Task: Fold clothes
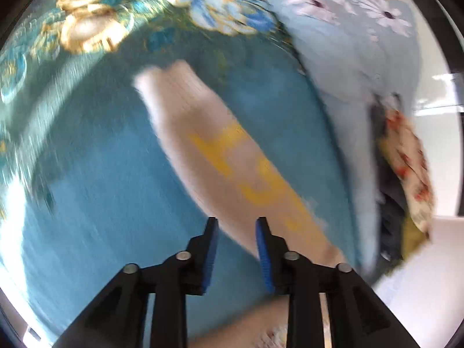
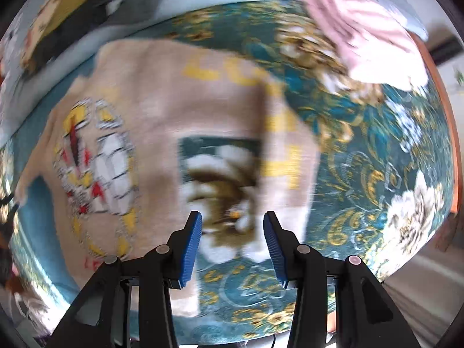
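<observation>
1. There, a beige sweater (image 2: 162, 121) lay spread on a teal bedspread (image 2: 377, 150) patterned with gold and white flowers, its chest showing a yellow, red and white patch and yellow lettering near the top.
2. One sleeve (image 1: 232, 156), also lettered in yellow, stretched across a plain blue stretch of the spread, running away from the left gripper (image 1: 236, 221).
3. The left jaws stood partly apart, with the near end of the sleeve showing between and behind the blue pads; no earlier view was there to compare, and the blur hid whether either pad touched the cloth.
4. The right gripper (image 2: 233, 216) hung over the sweater's lower part, jaws moderately open and empty, framing a square of the floral spread.
5. A pale blue quilt (image 1: 356, 66) printed with white daisies lay bunched beside the sweater.
6. A pink striped garment (image 2: 362, 34) sat on the far edge of the spread.
7. Both views were heavily smeared.
</observation>
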`<state>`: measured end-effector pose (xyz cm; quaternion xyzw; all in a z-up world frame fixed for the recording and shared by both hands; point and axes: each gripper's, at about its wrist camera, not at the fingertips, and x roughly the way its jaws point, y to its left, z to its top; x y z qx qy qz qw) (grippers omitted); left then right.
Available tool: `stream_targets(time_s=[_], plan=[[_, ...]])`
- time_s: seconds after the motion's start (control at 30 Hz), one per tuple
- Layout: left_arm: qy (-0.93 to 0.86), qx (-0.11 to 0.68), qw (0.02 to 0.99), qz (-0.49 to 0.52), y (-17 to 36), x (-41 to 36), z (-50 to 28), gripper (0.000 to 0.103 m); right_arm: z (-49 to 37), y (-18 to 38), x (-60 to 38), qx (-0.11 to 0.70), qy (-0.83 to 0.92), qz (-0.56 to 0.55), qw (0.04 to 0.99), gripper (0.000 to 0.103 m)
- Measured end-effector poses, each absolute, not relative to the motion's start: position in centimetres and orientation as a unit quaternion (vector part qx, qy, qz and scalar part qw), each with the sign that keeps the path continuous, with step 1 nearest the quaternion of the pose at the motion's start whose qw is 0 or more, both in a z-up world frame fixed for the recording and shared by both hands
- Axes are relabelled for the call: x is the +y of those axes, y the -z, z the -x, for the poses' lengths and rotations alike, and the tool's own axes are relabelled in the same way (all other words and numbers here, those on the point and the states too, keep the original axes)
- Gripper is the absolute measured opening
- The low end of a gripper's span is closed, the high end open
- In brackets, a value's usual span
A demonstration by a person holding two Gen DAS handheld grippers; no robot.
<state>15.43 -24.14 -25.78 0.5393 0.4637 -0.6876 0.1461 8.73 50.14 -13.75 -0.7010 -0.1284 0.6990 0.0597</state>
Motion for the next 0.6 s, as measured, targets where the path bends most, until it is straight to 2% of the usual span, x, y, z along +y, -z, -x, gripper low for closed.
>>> stream_targets(time_s=[0.07,0.17,0.23,0.33,0.47,0.5,0.53,0.57,0.6], plan=[[0.7,0.419,0.114,-0.567,24.7,-20.6,-16.3,0.038,-8.0,14.0,52.7,-0.095,-0.702,0.7,0.088,0.045],[0.701,0.379,0.082,-0.599,24.0,-16.3,-17.6,0.04,-7.2,14.4,56.1,-0.051,-0.705,0.698,0.114,0.054],[0.693,0.38,0.071,-0.609,23.7,-13.5,-18.7,0.04,-6.8,14.9,56.6,-0.032,-0.706,0.7,0.108,0.056],[0.687,0.38,0.066,-0.617,23.6,-10.3,-19.0,0.04,-6.4,16.3,55.1,-0.036,-0.703,0.707,0.07,0.057],[0.686,0.369,0.05,-0.626,22.4,-6.5,-18.6,0.04,-6.2,18.5,53.5,-0.086,-0.689,0.717,0.065,0.057],[0.686,0.365,0.045,-0.628,22.1,-5.6,-18.5,0.04,-6.2,18.9,53.8,-0.091,-0.686,0.718,0.077,0.051],[0.687,0.361,0.04,-0.63,21.7,-4.7,-18.4,0.04,-6.1,19.1,54.3,-0.09,-0.683,0.72,0.084,0.027],[0.688,0.357,0.039,-0.631,21.6,-4.2,-18.3,0.04,-5.9,19.1,55.1,-0.081,-0.679,0.725,0.088,0.012],[0.689,0.354,0.038,-0.631,21.4,-3.8,-18.1,0.04,-5.7,19.0,55.9,-0.072,-0.677,0.727,0.091,0.007]])
